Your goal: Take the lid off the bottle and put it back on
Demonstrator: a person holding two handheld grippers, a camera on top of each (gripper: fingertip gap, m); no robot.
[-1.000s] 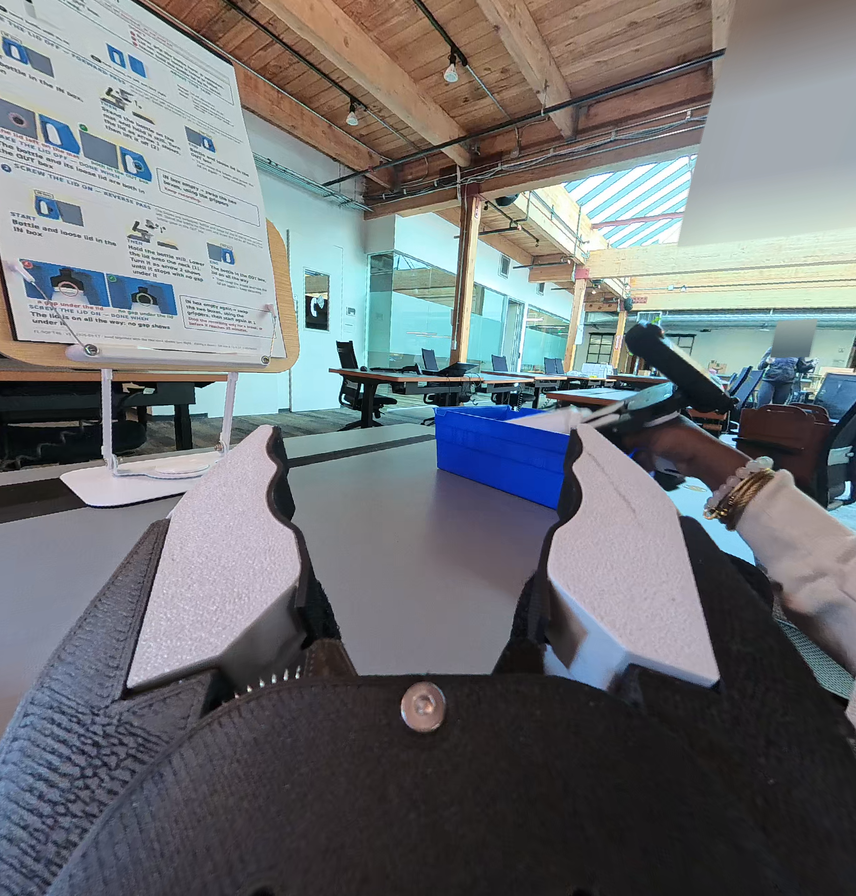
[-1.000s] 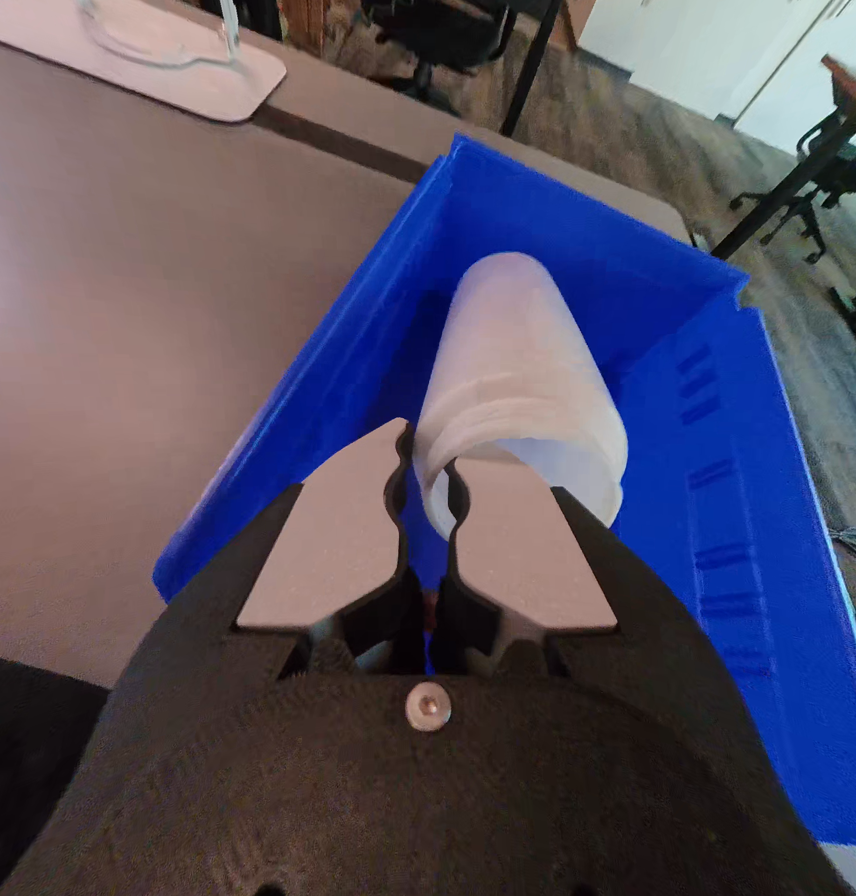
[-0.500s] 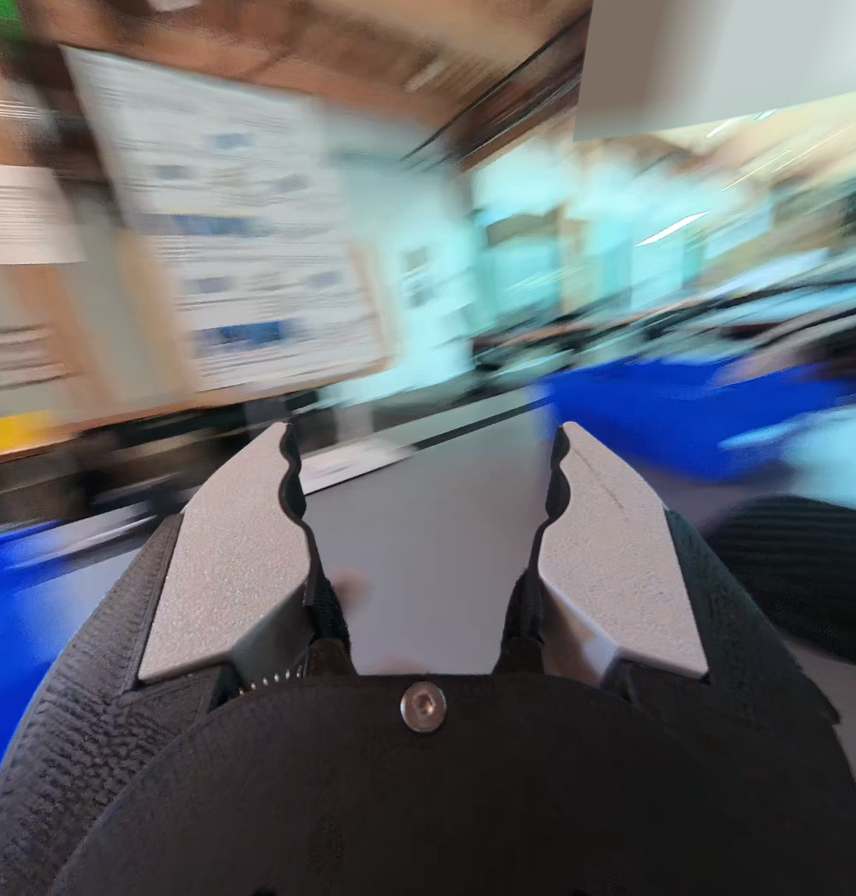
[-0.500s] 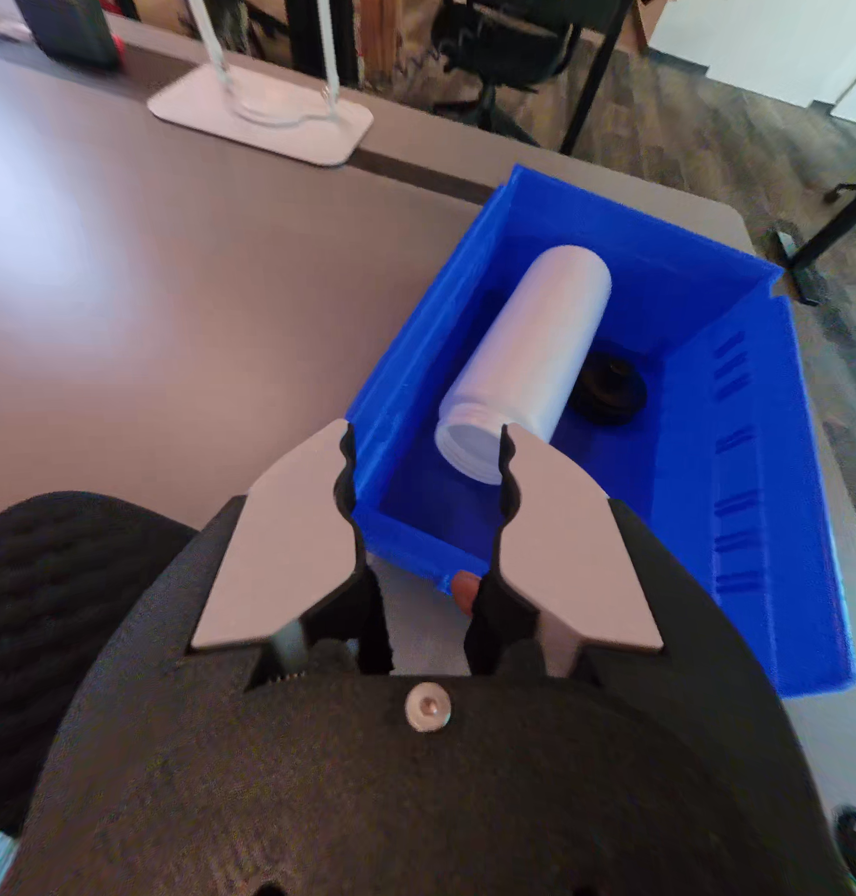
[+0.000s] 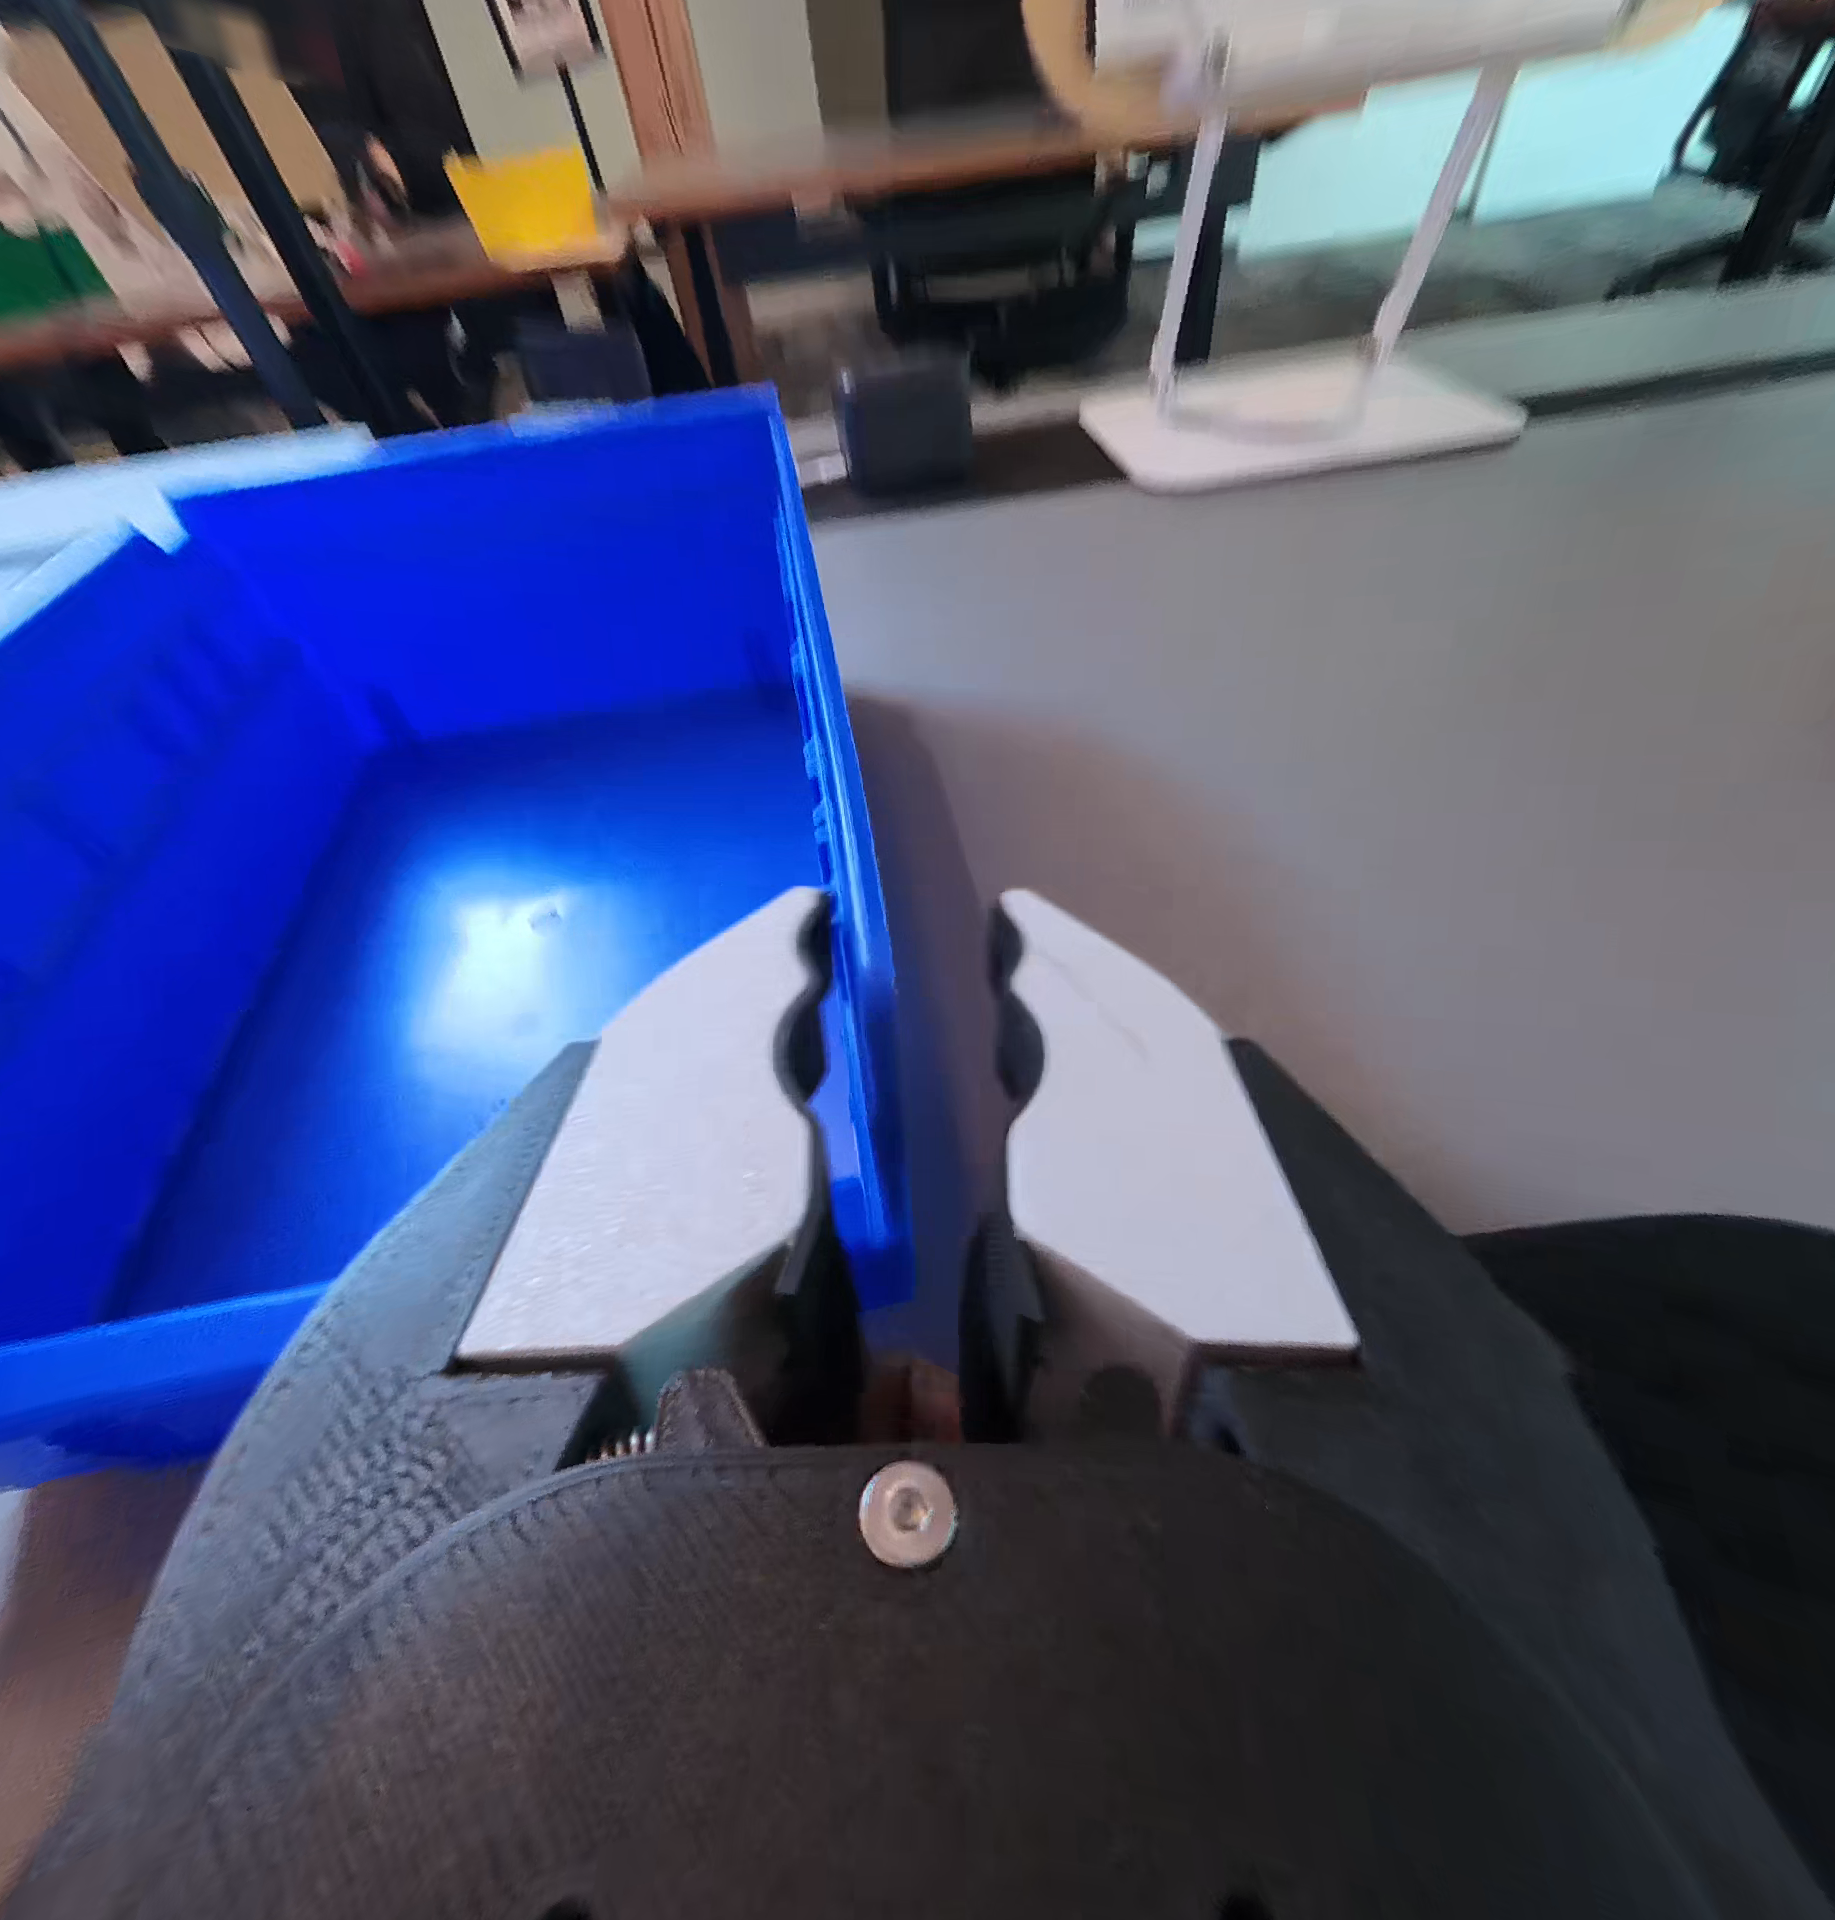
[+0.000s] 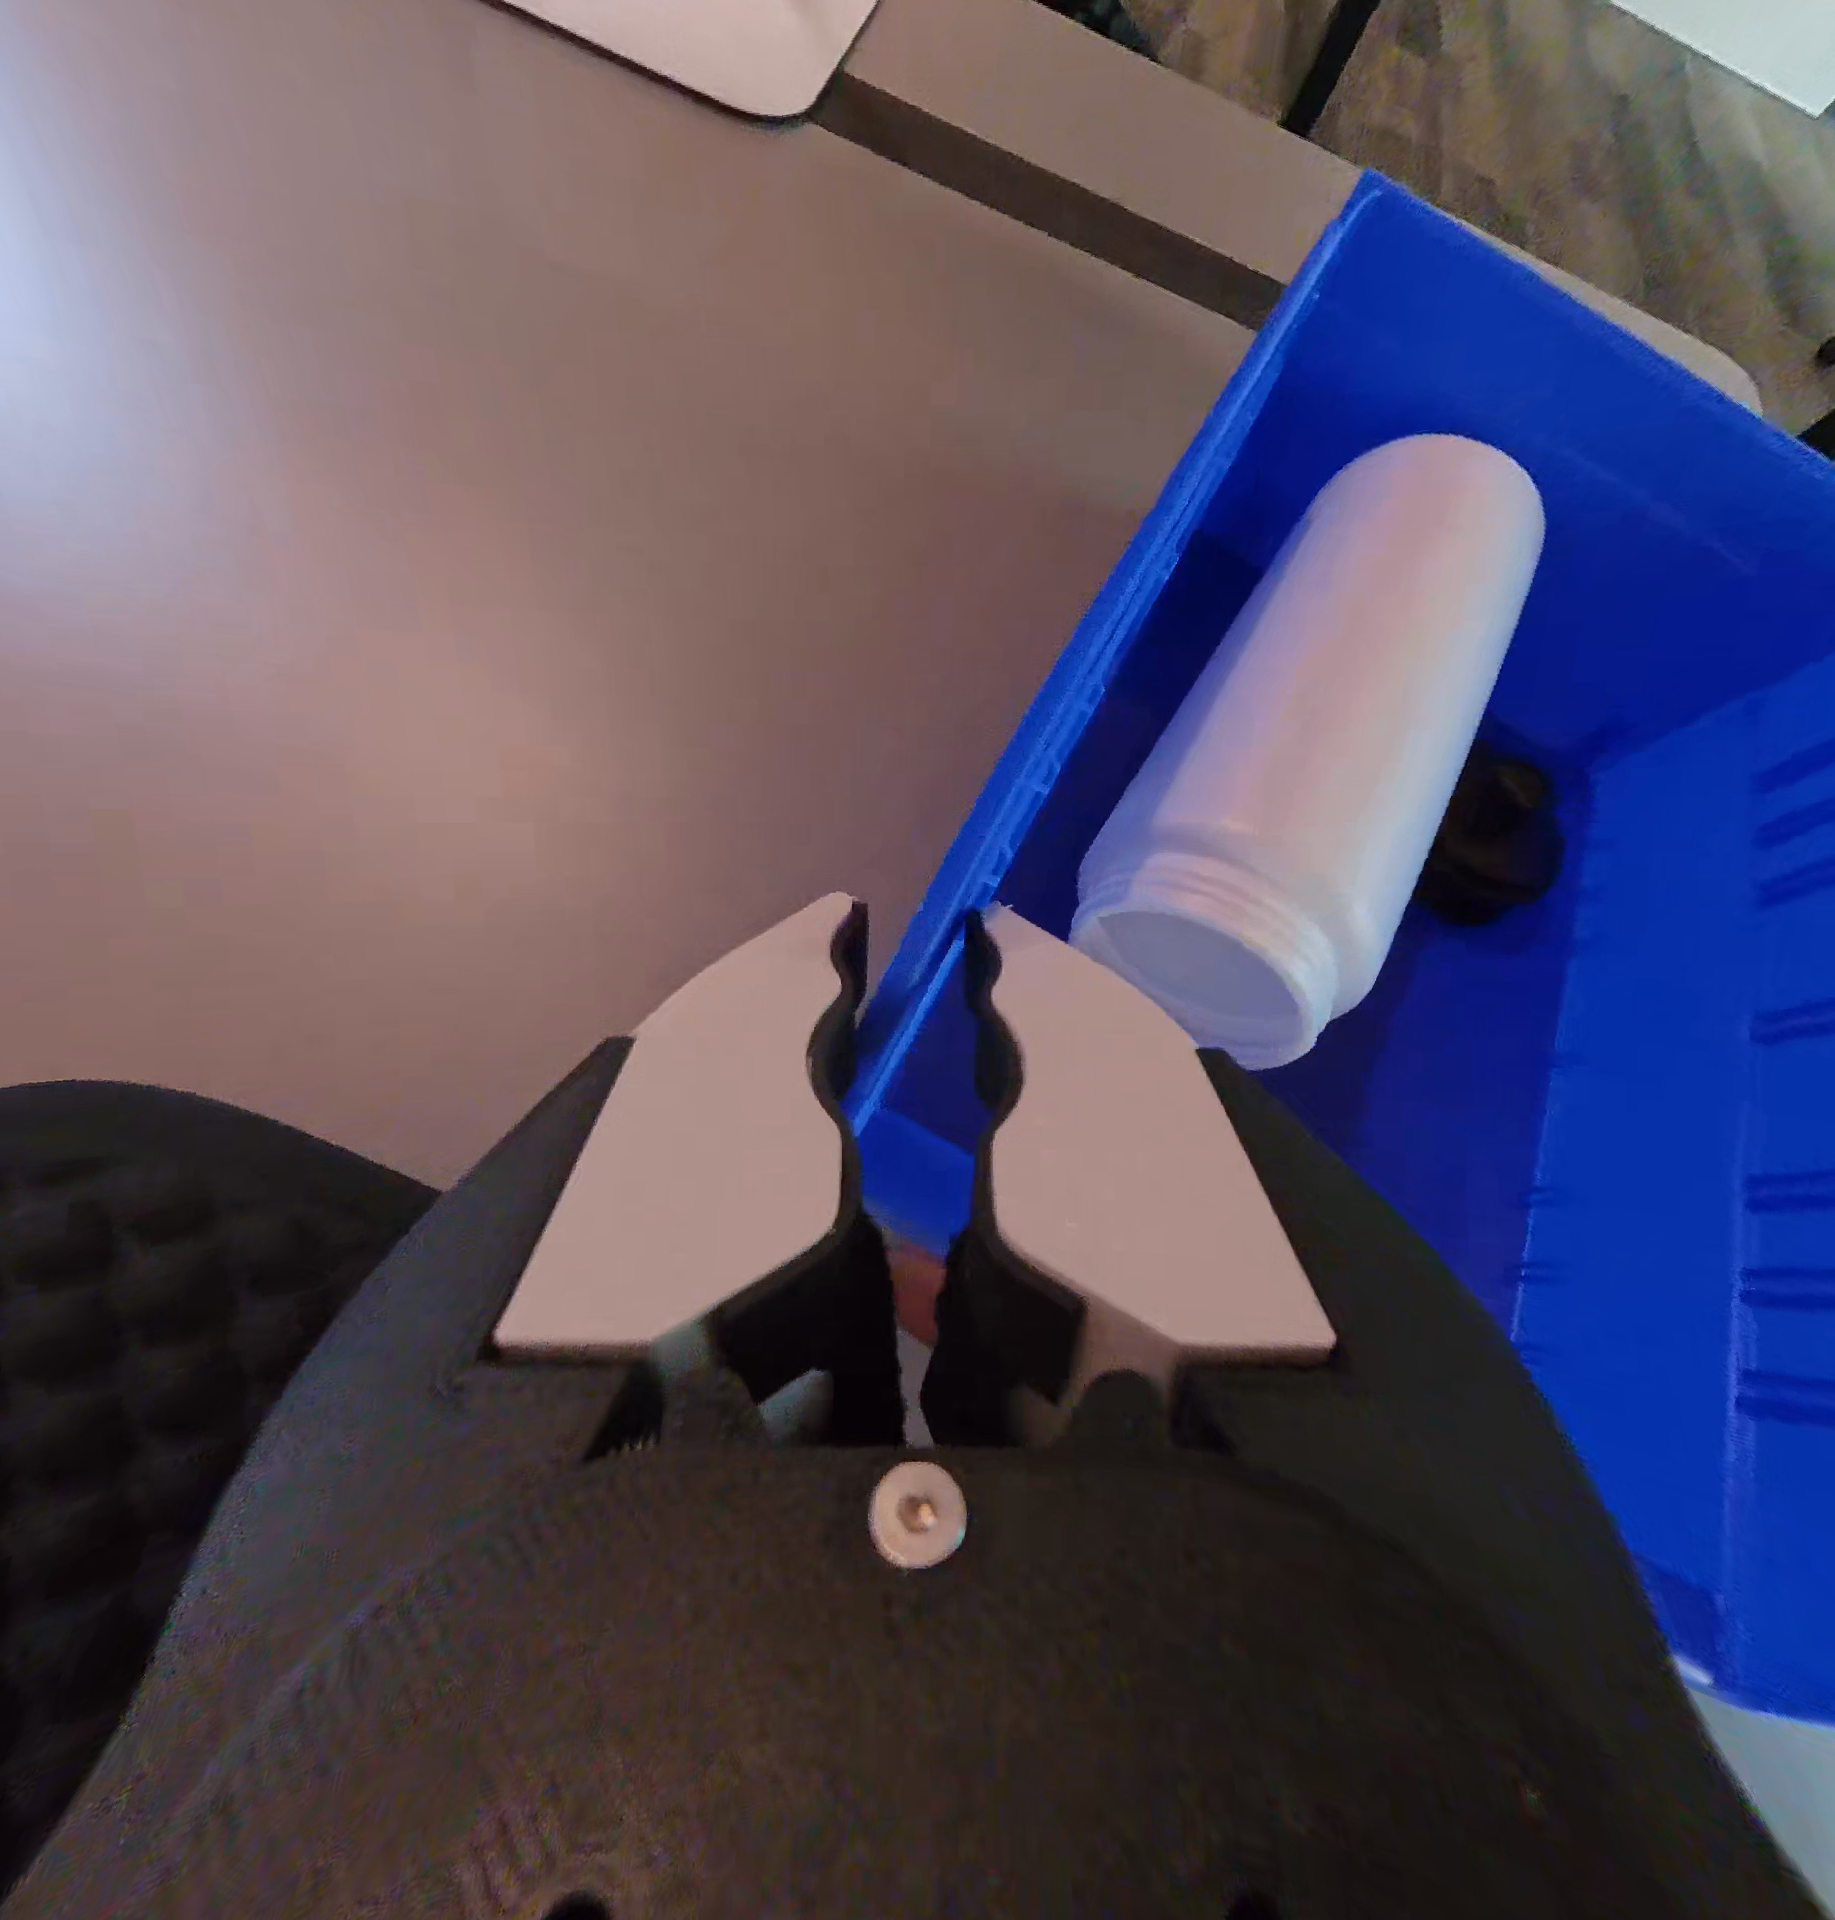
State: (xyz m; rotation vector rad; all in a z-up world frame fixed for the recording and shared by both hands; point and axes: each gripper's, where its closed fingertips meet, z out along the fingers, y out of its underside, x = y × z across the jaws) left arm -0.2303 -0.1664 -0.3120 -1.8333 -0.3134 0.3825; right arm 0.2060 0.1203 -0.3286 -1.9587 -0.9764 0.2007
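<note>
Astride each gripper's fingers sits a bin wall: right gripper [image 6: 913, 925] nearly clamped beside the bottle [image 6: 1318, 748], left gripper [image 5: 908, 914] part-open; tugging could tip the bin [image 6: 1671, 1195].

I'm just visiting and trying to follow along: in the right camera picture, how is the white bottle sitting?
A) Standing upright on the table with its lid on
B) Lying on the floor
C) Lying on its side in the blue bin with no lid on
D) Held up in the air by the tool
C: the white bottle lies on its side inside the blue bin, its threaded mouth open and bare.
</note>
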